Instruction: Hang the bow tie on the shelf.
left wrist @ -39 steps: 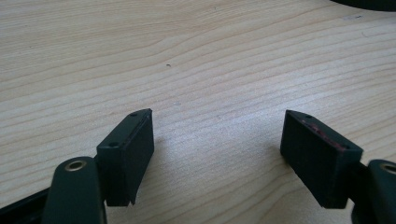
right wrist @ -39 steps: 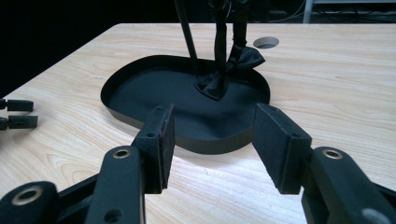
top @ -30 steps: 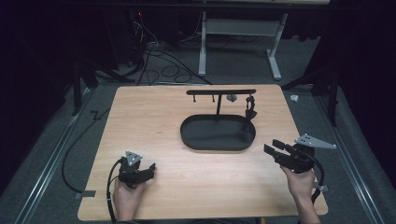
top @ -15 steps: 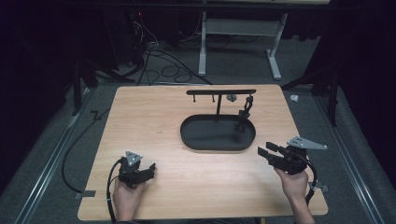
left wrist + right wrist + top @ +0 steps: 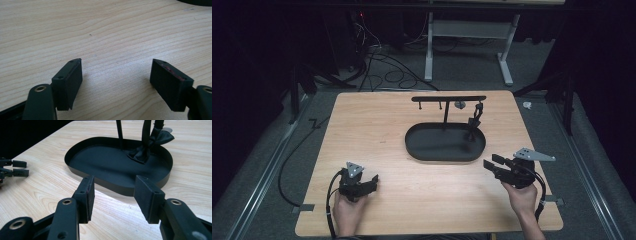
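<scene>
Your right gripper (image 5: 491,163) has slid left toward the tray (image 5: 413,148), jaws just closing slightly yet apart on nothing. Your left gripper (image 5: 372,180) rests wide on the table (image 5: 377,125). 1 bow tie (image 5: 474,122) hangs above the tray's right end; approach it next.

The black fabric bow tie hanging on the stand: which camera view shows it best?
The right gripper view: the black fabric bow tie is near, its folds clear. The high view shows it small and dark. The left gripper view looks at bare wooden table.
</scene>
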